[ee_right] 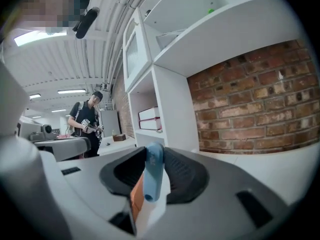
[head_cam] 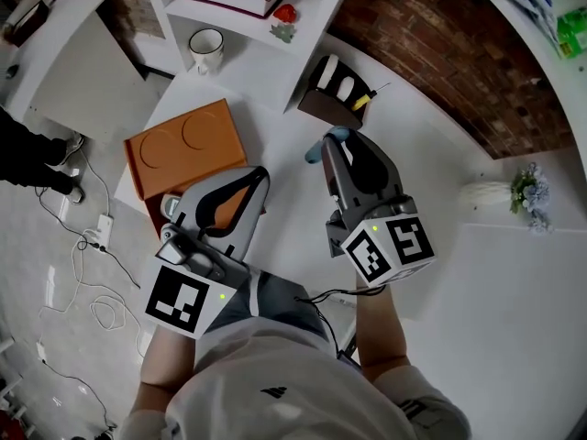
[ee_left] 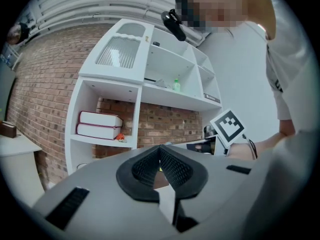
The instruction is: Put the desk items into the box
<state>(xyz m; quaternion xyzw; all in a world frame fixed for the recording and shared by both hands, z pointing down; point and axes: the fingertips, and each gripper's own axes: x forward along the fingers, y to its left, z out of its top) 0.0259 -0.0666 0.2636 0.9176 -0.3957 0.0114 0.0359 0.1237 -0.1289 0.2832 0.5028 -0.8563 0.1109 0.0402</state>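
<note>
Grey left hand-held gripper (ee_left: pixel 160 154): jaws together, nothing between them, at the near corner of the box. Grey right hand-held gripper (ee_right: pixel 155 156): clamped on a pale blue plastic stick (ee_right: pixel 152 181), carried above the white tabletop (head_cam: pixel 271 122) just beside the flat orange box (head_cam: pixel 188 145), not yet in it. Risks: the narrow hold may let the stick swivel, slip and roll away. The left hand-held gripper crowds the drop. Whether the box is open cannot be told.
</note>
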